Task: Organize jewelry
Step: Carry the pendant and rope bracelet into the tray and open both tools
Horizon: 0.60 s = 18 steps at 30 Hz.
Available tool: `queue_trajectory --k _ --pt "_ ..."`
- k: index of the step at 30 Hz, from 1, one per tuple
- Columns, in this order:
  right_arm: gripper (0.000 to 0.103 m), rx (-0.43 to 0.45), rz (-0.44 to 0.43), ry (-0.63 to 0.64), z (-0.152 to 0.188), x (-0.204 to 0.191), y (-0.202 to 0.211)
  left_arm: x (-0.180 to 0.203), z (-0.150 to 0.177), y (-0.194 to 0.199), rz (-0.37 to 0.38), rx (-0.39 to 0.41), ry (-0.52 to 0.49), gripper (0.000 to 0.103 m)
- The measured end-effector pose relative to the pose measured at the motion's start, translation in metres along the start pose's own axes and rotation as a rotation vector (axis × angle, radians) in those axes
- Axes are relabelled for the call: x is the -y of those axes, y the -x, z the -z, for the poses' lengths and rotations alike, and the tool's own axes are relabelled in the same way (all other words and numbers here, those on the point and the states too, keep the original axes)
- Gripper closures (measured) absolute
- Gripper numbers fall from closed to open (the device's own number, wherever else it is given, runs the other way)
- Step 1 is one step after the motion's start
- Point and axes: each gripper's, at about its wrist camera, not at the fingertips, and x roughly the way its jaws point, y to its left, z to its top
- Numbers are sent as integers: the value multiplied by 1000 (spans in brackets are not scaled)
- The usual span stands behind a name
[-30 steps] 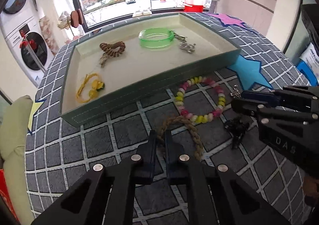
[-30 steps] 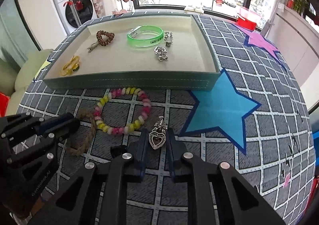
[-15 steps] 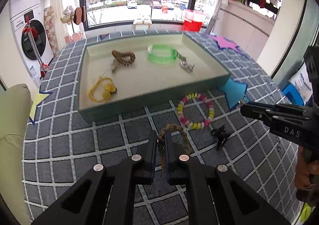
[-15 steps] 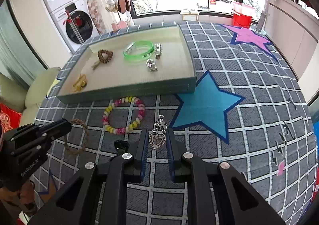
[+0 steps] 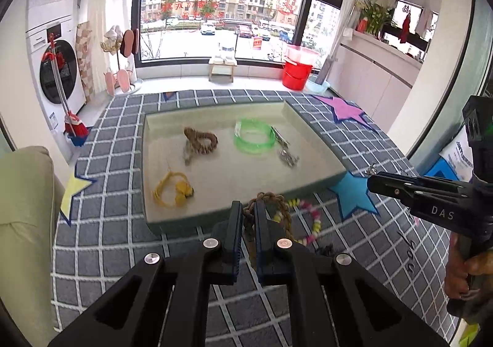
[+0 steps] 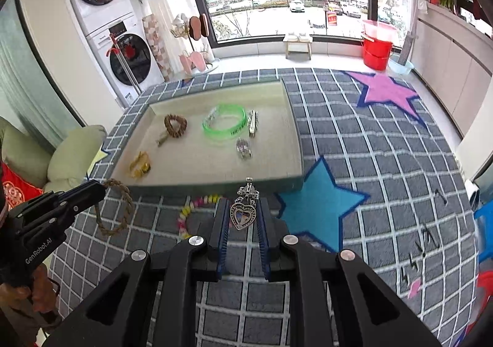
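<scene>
My left gripper [image 5: 246, 208] is shut on a brown braided rope bracelet [image 5: 271, 200] and holds it in the air near the tray's front wall; the bracelet also shows in the right wrist view [image 6: 118, 208]. My right gripper [image 6: 243, 208] is shut on a silver heart pendant [image 6: 243, 214], lifted above the mat. The green tray [image 5: 326, 174] holds a green bangle [image 5: 254, 137], a brown bead bracelet [image 5: 200, 139], a yellow cord piece [image 5: 172, 190] and silver pieces [image 5: 288, 156]. A pastel bead bracelet [image 5: 308, 220] lies on the mat in front of the tray.
The tray sits on a grey checked mat [image 6: 385, 162] with blue [image 6: 317, 202] and pink [image 6: 385, 91] stars. A small black item [image 5: 326, 251] lies on the mat behind my left fingers. A cushion [image 5: 24, 208] lies at the left. A red bucket [image 6: 377, 48] stands by the window.
Both grippers have risen well above the mat with their pieces. The rope bracelet has left the mat and now hangs from my left gripper. The tray looks farther away.
</scene>
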Motion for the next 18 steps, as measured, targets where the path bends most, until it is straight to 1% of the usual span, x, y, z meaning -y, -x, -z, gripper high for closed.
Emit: queue_trajectory --k 8,18 --pt "84 0 8 17 -34 2 -23 -10 -20 -17 -32 8 7 81" --pt "84 -16 26 8 -67 11 -67 -21 -50 -60 -56 -7 25 81"
